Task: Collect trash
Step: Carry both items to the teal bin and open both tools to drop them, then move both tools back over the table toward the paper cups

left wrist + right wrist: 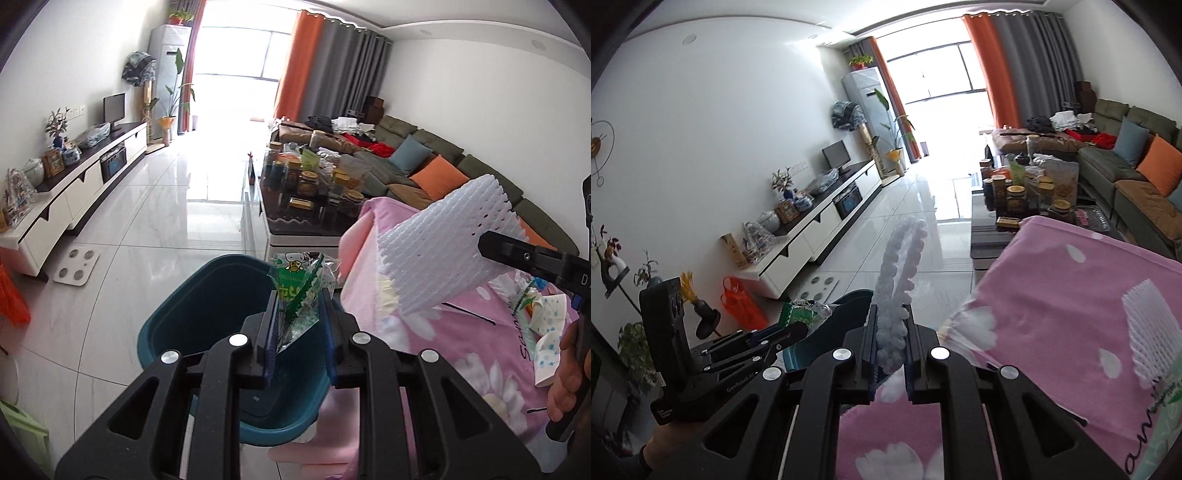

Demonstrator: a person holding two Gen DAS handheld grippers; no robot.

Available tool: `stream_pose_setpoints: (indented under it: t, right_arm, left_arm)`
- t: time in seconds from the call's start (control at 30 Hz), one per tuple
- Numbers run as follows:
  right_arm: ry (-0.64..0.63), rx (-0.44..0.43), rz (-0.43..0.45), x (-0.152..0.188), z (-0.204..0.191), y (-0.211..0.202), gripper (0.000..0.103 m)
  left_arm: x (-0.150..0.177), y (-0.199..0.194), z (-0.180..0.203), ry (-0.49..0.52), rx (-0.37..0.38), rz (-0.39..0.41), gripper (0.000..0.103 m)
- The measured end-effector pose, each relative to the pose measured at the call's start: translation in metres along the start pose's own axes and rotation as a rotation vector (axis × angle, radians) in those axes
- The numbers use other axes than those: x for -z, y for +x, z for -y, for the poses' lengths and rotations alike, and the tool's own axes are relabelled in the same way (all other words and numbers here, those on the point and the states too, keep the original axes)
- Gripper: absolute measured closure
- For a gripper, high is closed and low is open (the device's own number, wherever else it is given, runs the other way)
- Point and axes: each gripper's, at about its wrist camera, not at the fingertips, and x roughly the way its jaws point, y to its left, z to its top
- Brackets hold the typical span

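My left gripper (299,301) is shut on a crumpled green and clear snack wrapper (295,280), held over the open teal bin (192,295) on the floor. From the right, my right gripper (487,242) comes in shut on a white foam fruit net (439,251), above the edge of the pink flowered tablecloth (461,354). In the right wrist view that gripper (892,314) pinches the foam net (899,266), which stands up between its fingers. The left gripper (798,330) with the wrapper (801,314) is at the left, by the bin (849,306).
On the pink cloth (1052,280) lie another foam net (1148,332), a green wrapper (1163,410) and crumpled dotted paper (550,332). Beyond stand a coffee table crowded with jars (314,184), a sofa (443,162), a TV cabinet (74,195) and a floor scale (77,264).
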Motion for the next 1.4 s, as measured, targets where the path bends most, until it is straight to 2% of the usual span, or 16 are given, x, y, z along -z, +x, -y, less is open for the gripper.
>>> stream_pose_setpoints:
  t: [0.2, 0.33, 0.67, 0.93, 0.97, 1.0, 1.03, 1.07, 1.13, 1.27, 1.37, 1.4]
  right_arm:
    - [-0.063, -0.033, -0.109, -0.010, -0.025, 0.059, 0.093]
    - [-0.091, -0.032, -0.168, -0.011, -0.035, 0.089, 0.093]
    - [-0.128, -0.008, -0.324, -0.001, -0.039, 0.148, 0.093]
    - [-0.133, 0.011, -0.400, 0.006, -0.038, 0.171, 0.090]
    - [-0.134, 0.011, -0.407, 0.007, -0.038, 0.172, 0.090]
    - [-0.130, 0.011, -0.414, 0.008, -0.037, 0.173, 0.084]
    - [-0.125, 0.008, -0.418, 0.009, -0.036, 0.174, 0.074]
    - [-0.123, 0.014, -0.411, 0.009, -0.034, 0.174, 0.071]
    - [-0.114, 0.008, -0.406, 0.009, -0.032, 0.170, 0.068]
    - [-0.099, -0.006, -0.375, 0.005, -0.028, 0.159, 0.057]
    - [-0.077, -0.025, -0.334, -0.001, -0.026, 0.142, 0.056]
    - [-0.071, -0.032, -0.311, -0.002, -0.025, 0.133, 0.053]
  left_arm:
    - [0.009, 0.007, -0.051, -0.045, -0.058, -0.027, 0.082]
    - [0.018, 0.018, -0.065, -0.066, -0.066, -0.065, 0.082]
    - [0.031, 0.064, -0.051, -0.093, -0.038, -0.158, 0.082]
    - [0.032, 0.091, -0.046, -0.079, -0.029, -0.202, 0.079]
    - [0.033, 0.094, -0.046, -0.078, -0.028, -0.204, 0.078]
    - [0.033, 0.097, -0.045, -0.073, -0.027, -0.207, 0.073]
    - [0.033, 0.098, -0.044, -0.071, -0.030, -0.209, 0.069]
    - [0.033, 0.099, -0.043, -0.072, -0.032, -0.206, 0.066]
    - [0.031, 0.097, -0.037, -0.065, -0.038, -0.202, 0.056]
    - [0.025, 0.087, -0.036, -0.058, -0.053, -0.172, 0.046]
    - [0.022, 0.070, -0.040, -0.066, -0.063, -0.130, 0.034]
    - [0.018, 0.063, -0.039, -0.070, -0.065, -0.108, 0.026]
